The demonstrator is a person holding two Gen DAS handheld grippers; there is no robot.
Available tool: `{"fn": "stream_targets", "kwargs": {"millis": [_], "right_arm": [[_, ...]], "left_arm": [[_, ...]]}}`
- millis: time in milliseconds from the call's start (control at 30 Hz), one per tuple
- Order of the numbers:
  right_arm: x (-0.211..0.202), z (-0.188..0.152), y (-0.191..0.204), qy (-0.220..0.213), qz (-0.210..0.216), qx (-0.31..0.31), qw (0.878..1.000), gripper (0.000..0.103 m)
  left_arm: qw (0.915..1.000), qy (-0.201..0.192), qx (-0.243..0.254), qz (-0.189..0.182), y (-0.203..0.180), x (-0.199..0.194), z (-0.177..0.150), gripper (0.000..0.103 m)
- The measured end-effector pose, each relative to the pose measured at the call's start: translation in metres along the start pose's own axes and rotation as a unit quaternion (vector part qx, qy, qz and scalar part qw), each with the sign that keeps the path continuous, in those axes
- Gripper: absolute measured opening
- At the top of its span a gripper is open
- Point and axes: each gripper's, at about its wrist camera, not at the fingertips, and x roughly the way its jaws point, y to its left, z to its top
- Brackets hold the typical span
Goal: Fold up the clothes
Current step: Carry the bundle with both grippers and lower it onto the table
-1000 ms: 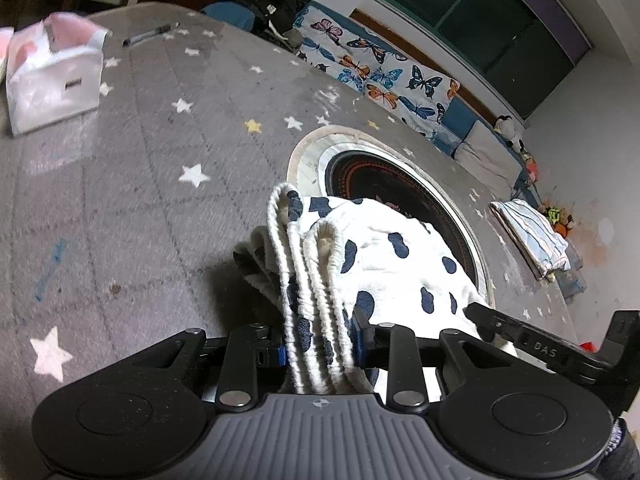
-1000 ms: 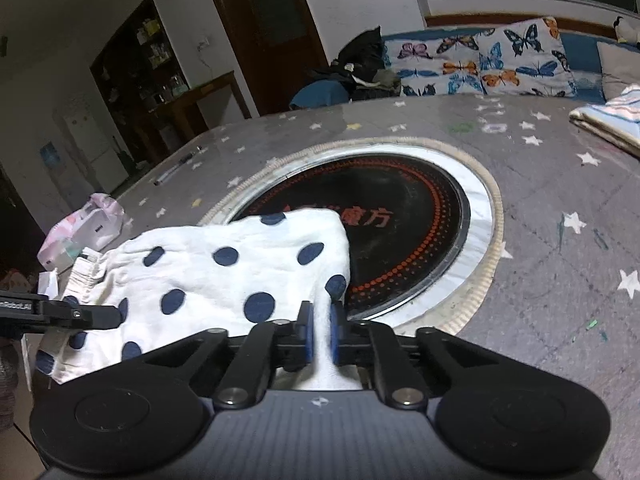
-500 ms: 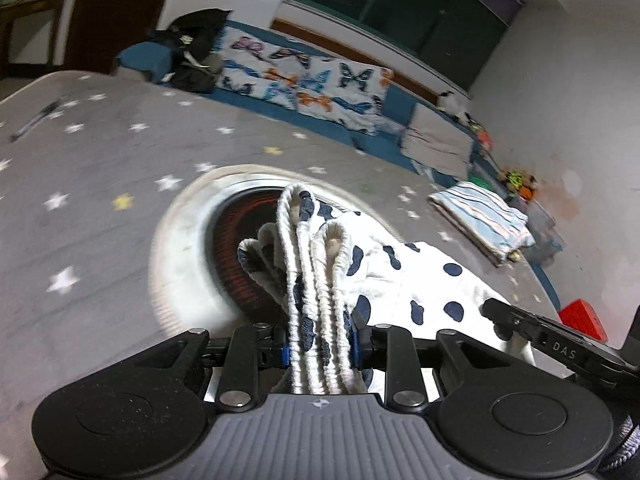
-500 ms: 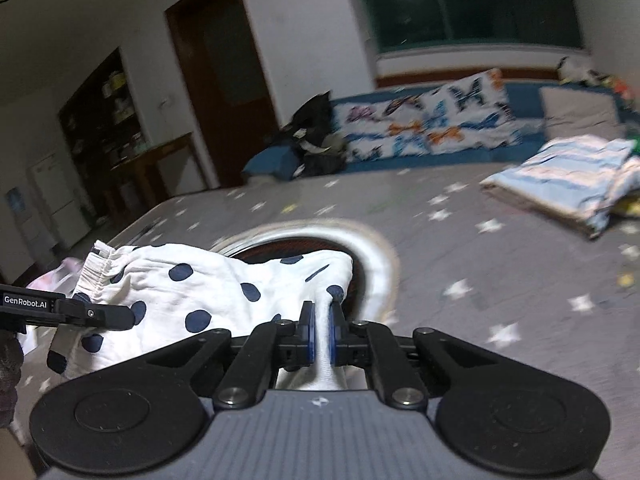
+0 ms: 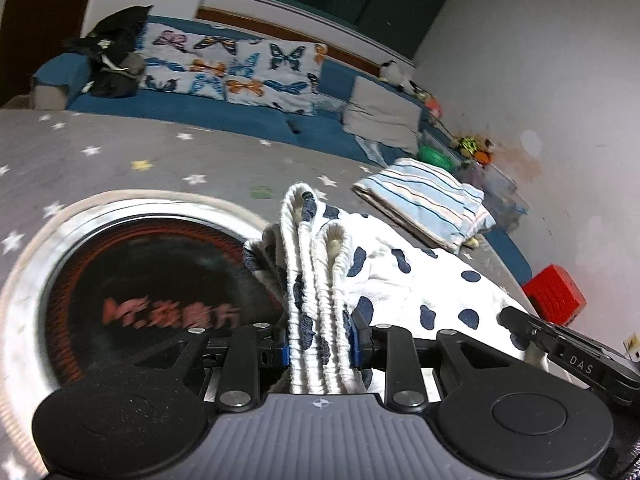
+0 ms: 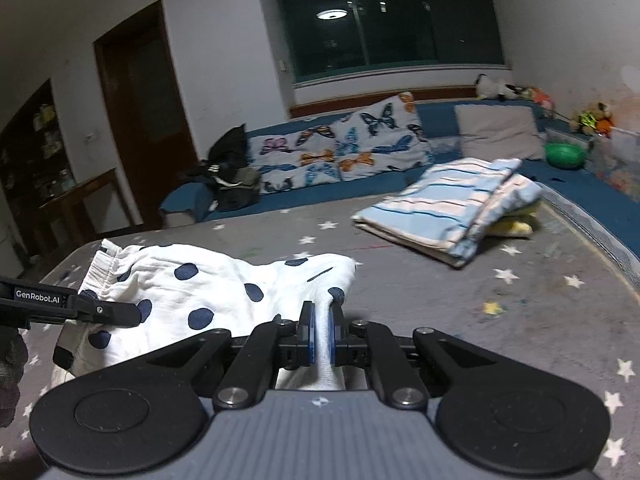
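Right gripper [image 6: 319, 330] clamped on a fold of white dotted garment [image 6: 208, 284]. Left gripper [image 6: 100, 312] holds its waistband end. Striped folded cloth [image 6: 448, 208] lies beyond on star-print table [image 6: 520, 312].

Night room behind the bench, as I see it
White walls [image 6: 224, 40], a dark window [image 6: 388, 24] reflecting a ceiling lamp [image 6: 331, 14], a brown door [image 6: 144, 112], a blue sofa [image 6: 500, 176] with butterfly cushions [image 6: 340, 152], shelves [image 6: 36, 152] at left
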Motion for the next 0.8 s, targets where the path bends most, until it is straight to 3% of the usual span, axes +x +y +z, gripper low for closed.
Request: {"fn": "stream_targets", "kwargs": {"millis": [233,400,433,567,800], "right_arm": [[0.007,-0.005,-0.033,0.003,-0.031,0.026,0.999,0.006],[0.018,-0.018,-0.050,0.032,-0.050,0.036,0.998,0.007],[0.021,-0.021,-0.052,0.039,-0.054,0.038,0.997,0.008],[0.028,-0.030,-0.059,0.061,-0.067,0.040,0.995,0.015],[0.027,-0.017,-0.060,0.050,-0.076,0.029,0.995,0.017]], "left_arm": [[0.9995,0.020,0.015,-0.016,-0.015,0.040,0.007,0.029],[0.9989,0.042,0.019,-0.004,-0.013,0.057,0.000,0.034],[0.9987,0.046,0.020,-0.001,-0.012,0.060,-0.001,0.039],[0.9987,0.032,0.031,0.024,-0.008,0.056,0.002,0.057],[0.9974,-0.014,0.049,0.050,-0.006,0.038,0.018,0.056]]}}
